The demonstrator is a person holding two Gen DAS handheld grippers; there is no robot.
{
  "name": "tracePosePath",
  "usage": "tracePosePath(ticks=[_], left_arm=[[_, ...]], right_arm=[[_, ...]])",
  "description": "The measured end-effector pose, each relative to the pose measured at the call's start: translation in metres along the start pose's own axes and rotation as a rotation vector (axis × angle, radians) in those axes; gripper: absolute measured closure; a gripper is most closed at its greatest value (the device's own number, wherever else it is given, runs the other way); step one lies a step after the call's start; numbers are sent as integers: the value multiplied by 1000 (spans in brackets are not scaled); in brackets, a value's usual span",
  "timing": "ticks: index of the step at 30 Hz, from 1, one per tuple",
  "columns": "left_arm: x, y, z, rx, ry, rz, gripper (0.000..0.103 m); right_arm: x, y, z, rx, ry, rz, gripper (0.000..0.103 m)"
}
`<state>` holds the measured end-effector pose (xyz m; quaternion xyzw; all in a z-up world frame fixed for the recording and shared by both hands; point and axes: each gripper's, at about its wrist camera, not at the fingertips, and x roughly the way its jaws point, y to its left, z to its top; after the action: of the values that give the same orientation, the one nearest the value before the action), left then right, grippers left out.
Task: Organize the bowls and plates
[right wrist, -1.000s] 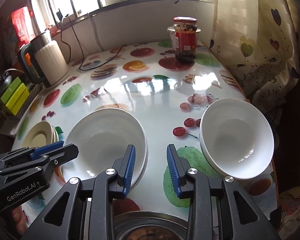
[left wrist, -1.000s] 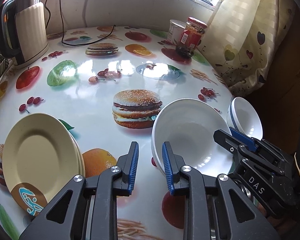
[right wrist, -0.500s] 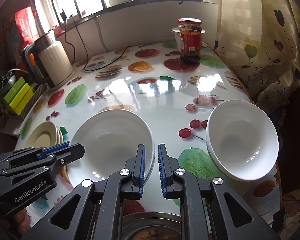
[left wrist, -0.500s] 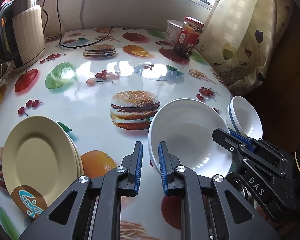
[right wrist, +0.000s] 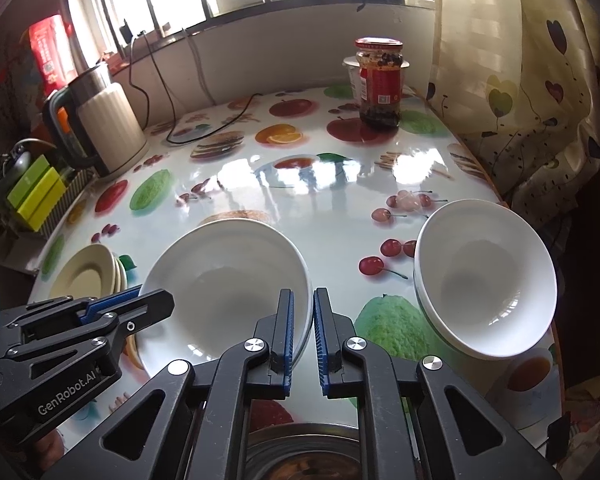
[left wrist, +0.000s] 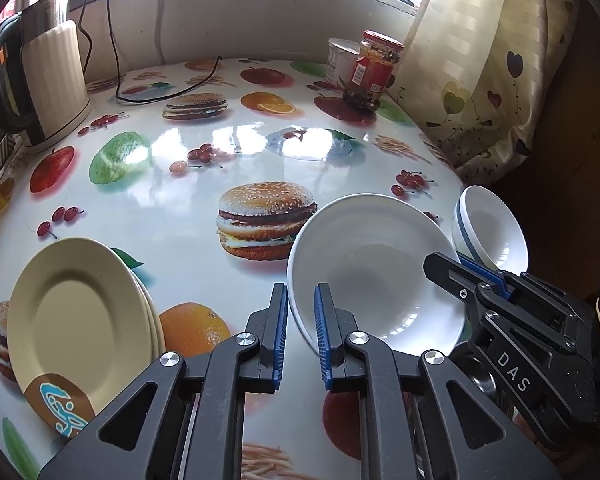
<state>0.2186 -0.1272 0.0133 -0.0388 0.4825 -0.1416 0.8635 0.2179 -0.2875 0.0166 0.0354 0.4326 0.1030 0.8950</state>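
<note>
Resting on the printed tabletop: one wide white bowl near the front edge, a second white bowl to its right, stacked on another, and a stack of cream plates at the left. Both grippers pinch the wide bowl's rim, the left gripper with jaws that have just closed on the near left edge, the right gripper with jaws that have just closed on the near right edge. Standing at the back: a kettle at left, a red-lidded jar and a white tub at right, beside a heart-print curtain.
</note>
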Motion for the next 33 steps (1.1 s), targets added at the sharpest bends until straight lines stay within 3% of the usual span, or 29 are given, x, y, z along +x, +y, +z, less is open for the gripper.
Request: tracePosePath(ticks=[18, 33], left_arm=[[-14, -6, 4, 13, -33, 2, 89], [-41, -20, -4, 38, -66, -38, 89]], right_arm=[[-9, -3, 1, 18, -20, -13, 92], [-50, 3, -5, 18, -84, -26, 92]])
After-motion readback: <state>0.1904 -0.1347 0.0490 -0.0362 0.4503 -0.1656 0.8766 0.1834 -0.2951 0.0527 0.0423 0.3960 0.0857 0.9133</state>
